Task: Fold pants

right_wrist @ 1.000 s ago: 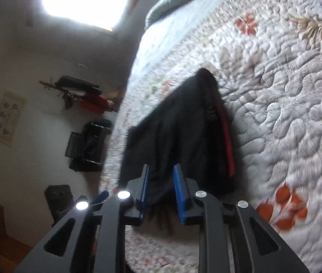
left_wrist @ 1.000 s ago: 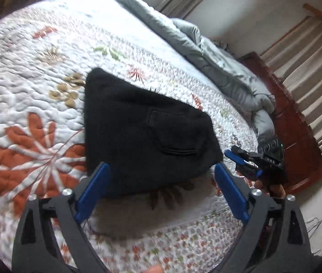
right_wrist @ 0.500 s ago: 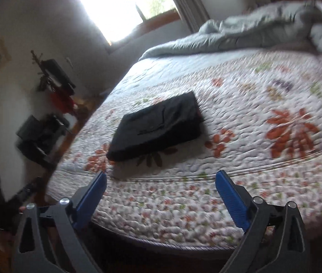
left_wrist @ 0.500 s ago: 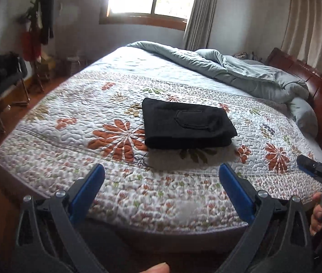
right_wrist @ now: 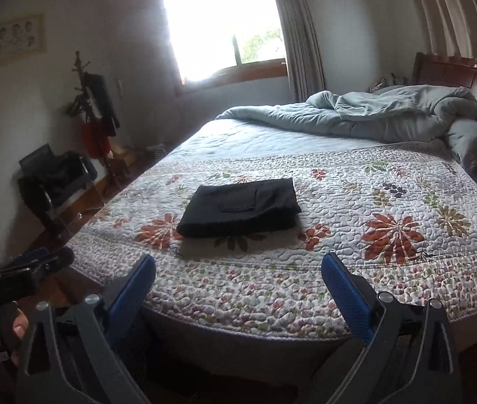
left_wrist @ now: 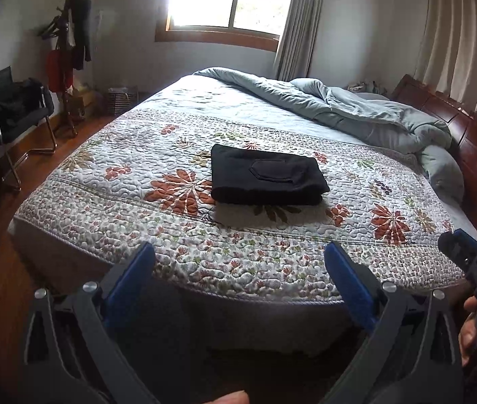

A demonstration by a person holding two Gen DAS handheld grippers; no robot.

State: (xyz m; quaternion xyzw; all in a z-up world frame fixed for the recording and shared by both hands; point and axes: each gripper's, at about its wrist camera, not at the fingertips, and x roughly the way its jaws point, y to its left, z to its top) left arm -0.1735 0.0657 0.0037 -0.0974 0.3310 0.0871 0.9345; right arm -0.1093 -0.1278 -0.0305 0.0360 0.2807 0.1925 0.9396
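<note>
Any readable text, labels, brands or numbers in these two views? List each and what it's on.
None readable.
Framed picture on the wall: figures only, too blurred to tell if there are any words.
Folded black pants: a pocket shows, no tag or label.
Floral quilt: pattern only, no lettering.
Left tongs and right tongs: no markings visible.

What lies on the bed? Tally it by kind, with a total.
Folded black pants: 1
Floral quilt: 1
Crumpled grey-blue duvet: 1
Total: 3
</note>
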